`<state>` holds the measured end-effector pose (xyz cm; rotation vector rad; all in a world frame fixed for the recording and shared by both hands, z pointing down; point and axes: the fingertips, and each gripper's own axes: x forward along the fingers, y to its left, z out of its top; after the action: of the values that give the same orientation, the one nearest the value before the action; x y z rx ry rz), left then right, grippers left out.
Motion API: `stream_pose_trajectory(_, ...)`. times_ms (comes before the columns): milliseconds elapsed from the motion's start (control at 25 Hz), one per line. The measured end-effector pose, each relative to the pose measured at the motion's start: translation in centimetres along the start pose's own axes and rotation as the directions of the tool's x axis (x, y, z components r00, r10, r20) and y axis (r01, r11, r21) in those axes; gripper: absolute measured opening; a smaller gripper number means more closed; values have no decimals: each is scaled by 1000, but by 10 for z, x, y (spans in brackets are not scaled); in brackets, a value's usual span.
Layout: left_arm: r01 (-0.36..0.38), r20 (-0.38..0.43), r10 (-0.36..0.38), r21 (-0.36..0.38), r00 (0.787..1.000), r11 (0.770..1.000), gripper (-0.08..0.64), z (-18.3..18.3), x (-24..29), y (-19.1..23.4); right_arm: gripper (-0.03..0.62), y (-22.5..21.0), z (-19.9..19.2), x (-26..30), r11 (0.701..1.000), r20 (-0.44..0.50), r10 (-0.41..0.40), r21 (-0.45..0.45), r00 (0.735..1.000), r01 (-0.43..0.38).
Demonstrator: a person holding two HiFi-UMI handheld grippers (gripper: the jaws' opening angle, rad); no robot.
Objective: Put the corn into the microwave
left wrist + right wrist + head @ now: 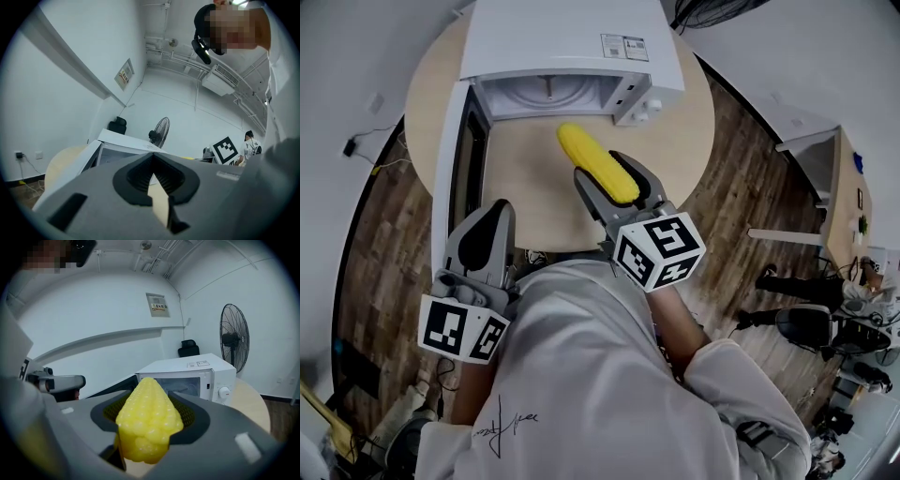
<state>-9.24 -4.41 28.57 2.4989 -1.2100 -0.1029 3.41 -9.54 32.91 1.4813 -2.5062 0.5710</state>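
Jaws of right gripper [607, 172] clamp corn [579, 148] just short of open microwave [572, 39]; left gripper [495, 210] jaws together.

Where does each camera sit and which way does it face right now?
Head view: on the person's head, steeply down onto table, open microwave, left gripper, right gripper, torso.
Left gripper view: on the left gripper, along its shut, empty jaws toward the microwave.
Right gripper view: on the right gripper, facing the microwave's open front over the gripped corn.
Shared: both gripper views show the microwave and the fan.
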Motion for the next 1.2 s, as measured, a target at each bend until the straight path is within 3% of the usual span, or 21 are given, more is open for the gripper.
stream_pose_trajectory(600, -8, -135, 9, 7, 991, 1000, -11, -33, 14, 6, 262, -23, -20, 26, 998, -42, 18, 64, 999, -15)
stream_pose_trajectory(1200, -15, -161, 10, -35, 987, 999, -11, -44, 34, 7, 262, -48, -29, 59, 996, -88, 35, 82, 996, -28)
